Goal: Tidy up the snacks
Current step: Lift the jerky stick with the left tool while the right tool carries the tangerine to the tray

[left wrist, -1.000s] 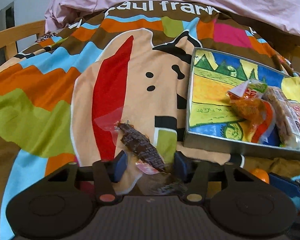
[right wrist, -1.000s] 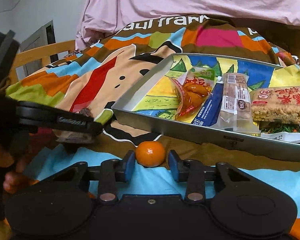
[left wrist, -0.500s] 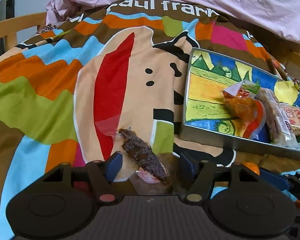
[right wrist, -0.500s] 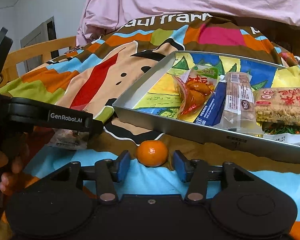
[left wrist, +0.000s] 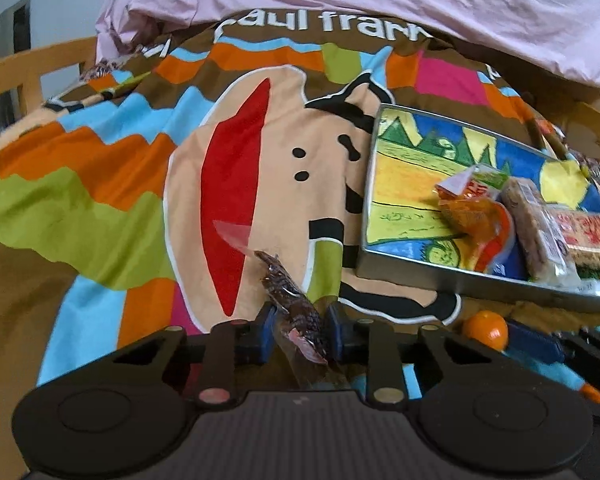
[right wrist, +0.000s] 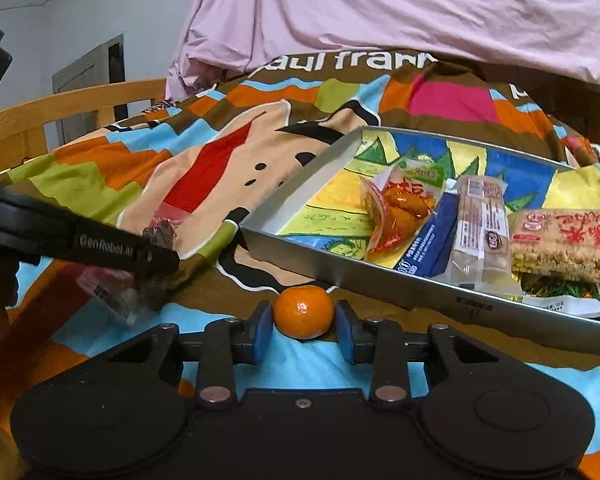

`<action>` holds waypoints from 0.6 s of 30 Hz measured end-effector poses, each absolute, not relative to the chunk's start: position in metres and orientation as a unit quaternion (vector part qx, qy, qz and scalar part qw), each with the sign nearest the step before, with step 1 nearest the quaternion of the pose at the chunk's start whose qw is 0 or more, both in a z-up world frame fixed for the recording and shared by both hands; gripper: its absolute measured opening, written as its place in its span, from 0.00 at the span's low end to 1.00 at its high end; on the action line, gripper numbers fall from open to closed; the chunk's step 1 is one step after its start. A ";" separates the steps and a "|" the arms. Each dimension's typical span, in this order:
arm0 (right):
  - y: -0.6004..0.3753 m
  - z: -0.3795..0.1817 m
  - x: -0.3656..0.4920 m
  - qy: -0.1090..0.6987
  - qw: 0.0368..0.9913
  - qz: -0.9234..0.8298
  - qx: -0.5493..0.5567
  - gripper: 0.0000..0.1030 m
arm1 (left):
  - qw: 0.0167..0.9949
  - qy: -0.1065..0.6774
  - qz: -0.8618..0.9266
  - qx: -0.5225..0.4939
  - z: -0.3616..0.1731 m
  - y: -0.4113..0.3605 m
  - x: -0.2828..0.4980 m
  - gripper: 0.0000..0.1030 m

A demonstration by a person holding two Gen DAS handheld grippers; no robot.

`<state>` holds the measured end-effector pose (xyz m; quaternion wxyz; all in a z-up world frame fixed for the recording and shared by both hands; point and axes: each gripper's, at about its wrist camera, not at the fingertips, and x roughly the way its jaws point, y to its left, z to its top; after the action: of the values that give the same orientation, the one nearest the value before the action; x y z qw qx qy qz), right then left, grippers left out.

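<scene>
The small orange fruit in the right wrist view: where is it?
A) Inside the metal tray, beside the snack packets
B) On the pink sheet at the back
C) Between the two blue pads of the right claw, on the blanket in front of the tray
C: the small orange fruit sits between the blue pads of the closing right claw, outside the metal tray.

Dark brown snack in a clear wrapper (left wrist: pixel 294 312) sits low centre of the left view, tilted, its clear end poking up-left. A small orange (right wrist: pixel 304 311) lies bottom centre of the right view, just below the metal tray (right wrist: pixel 340 272), which carries packets: an orange pouch (right wrist: pixel 400 210), a pale bar (right wrist: pixel 480 228) and a rice-cracker block (right wrist: pixel 564 244).
</scene>
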<state>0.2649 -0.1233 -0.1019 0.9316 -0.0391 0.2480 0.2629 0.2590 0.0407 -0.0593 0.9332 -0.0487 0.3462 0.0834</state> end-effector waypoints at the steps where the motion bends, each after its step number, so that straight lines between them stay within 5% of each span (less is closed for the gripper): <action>1: -0.124 -0.101 0.263 0.245 0.932 0.265 -0.039 0.35 | 0.932 0.349 0.084 -0.044 -0.059 0.039 0.258 0.26; 18: -0.133 -0.081 0.261 0.216 0.939 0.266 -0.011 0.35 | 0.949 0.303 0.071 -0.057 -0.040 0.021 0.241 0.12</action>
<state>0.2614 -0.1330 -0.0814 0.9394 -0.0106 0.2162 0.2657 0.2407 0.0205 -0.0400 0.9486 -0.0567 0.3033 0.0706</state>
